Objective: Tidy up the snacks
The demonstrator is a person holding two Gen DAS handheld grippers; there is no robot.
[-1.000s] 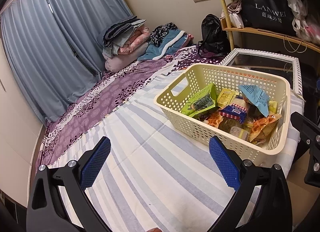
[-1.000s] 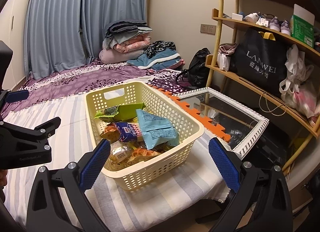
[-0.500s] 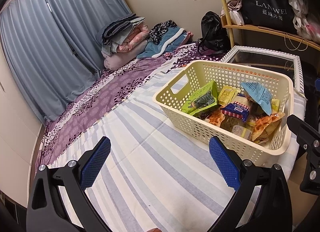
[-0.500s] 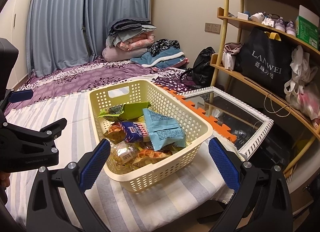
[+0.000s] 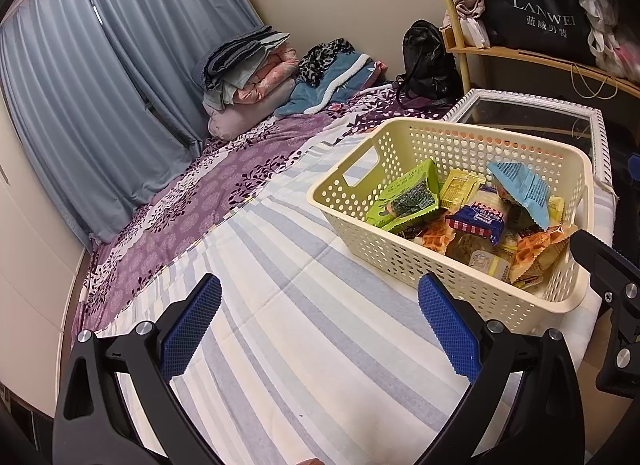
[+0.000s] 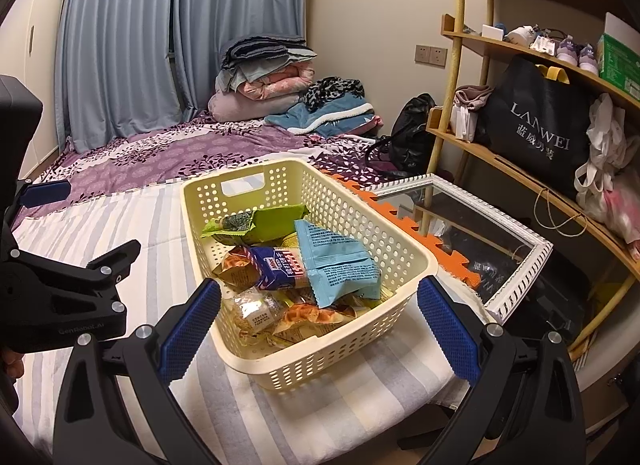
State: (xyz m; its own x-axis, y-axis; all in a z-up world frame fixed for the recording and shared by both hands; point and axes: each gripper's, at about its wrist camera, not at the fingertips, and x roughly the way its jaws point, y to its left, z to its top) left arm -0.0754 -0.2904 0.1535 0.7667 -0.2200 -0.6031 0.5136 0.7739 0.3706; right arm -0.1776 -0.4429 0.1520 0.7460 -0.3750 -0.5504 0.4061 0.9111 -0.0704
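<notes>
A cream basket (image 6: 320,349) full of holes sits on the striped blanket (image 5: 304,345), close to the blanket's right edge by the mirror (image 6: 516,249). All the snacks are heaped inside it, more toward the near end.

On top lies a blue packet (image 6: 336,261), leaning on a dark blue striped packet (image 6: 276,265). A green packet (image 6: 260,221) rests nearer the far end of the basket. At the near end are waffle packets (image 6: 308,315) and a small clear packet (image 6: 256,311).

The right gripper (image 6: 319,325) is spread wide with nothing in it, just in front of the basket's near wall. The left gripper (image 5: 319,327) is spread wide too — empty, over the bare blanket to the left of the basket.

The packets look light, puffy and crinkly, and likely slippery. What is inside could crumble — so a soft squeeze is best. The blue packet looks easiest to take, by its free zigzag edge.
</notes>
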